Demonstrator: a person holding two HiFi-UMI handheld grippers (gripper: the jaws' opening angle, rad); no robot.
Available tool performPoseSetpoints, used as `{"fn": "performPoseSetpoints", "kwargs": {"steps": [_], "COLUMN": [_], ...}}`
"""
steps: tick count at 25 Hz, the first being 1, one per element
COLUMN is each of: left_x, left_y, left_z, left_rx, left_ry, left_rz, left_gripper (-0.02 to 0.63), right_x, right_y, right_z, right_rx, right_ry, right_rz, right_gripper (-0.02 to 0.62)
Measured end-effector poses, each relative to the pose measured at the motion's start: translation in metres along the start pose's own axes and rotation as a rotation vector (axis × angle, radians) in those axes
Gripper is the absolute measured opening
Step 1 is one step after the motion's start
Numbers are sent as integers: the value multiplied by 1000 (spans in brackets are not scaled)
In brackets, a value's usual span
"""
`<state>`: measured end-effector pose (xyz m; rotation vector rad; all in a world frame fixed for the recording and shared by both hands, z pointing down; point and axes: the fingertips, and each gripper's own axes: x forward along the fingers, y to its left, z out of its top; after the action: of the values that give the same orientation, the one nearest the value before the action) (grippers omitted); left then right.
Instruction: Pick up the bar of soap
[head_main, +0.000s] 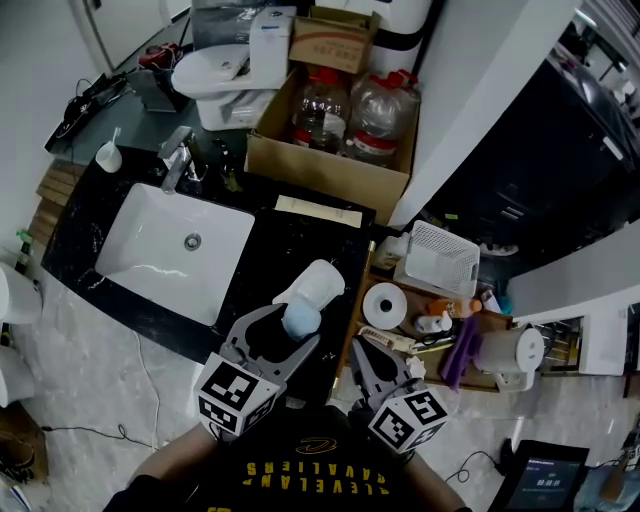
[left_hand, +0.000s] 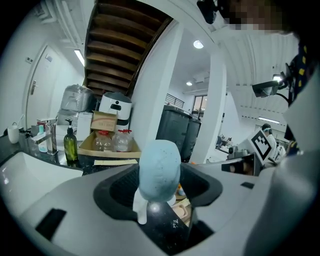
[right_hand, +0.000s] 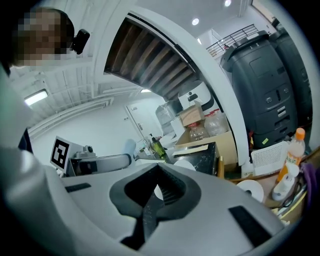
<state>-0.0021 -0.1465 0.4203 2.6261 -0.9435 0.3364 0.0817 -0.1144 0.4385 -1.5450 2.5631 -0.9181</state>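
— Where is the pale blue oval bar of soap (left_hand: 159, 167) found?

— It is found between the jaws of the left tongs (head_main: 297, 328), which are clenched on it. It is held over the black speckled stone worktop (head_main: 290, 235), right of the white rectangular sink (head_main: 140, 262). Its long axis is seen upright in the left gripper view.

— And the right tongs (right_hand: 156, 195)?

— They are pressed together on nothing, just beside. The lift is judged to fall to the left. Whether the soap is clear of the worktop cannot be told.

The bar of soap (left_hand: 159, 169) is pale blue with fine dark specks. The table (head_main: 268, 243) is black with white flecks, and its sink (head_main: 140, 262) is plain white. The left gripper (head_main: 297, 323) and right gripper (head_main: 365, 350) are grey, with black-and-white marker cubes.
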Motion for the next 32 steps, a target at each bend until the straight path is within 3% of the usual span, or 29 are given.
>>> {"fn": "performPoseSetpoints", "kwargs": {"steps": [18,32], "left_x": [-30,-35], "left_y": [-28,-40], "left_z": [11,24], "left_rx": [15,38], "left_ry": [-51,-100], "left_rz": [-45,-92], "left_gripper": [272,272], "right_x": [-1,-1], "right_y": [20,41], "right_z": [19,37], "right_rx": [-110,-256], "right_ry": [-59,-106], "right_rz": [38,65], "right_gripper": [8,8]}}
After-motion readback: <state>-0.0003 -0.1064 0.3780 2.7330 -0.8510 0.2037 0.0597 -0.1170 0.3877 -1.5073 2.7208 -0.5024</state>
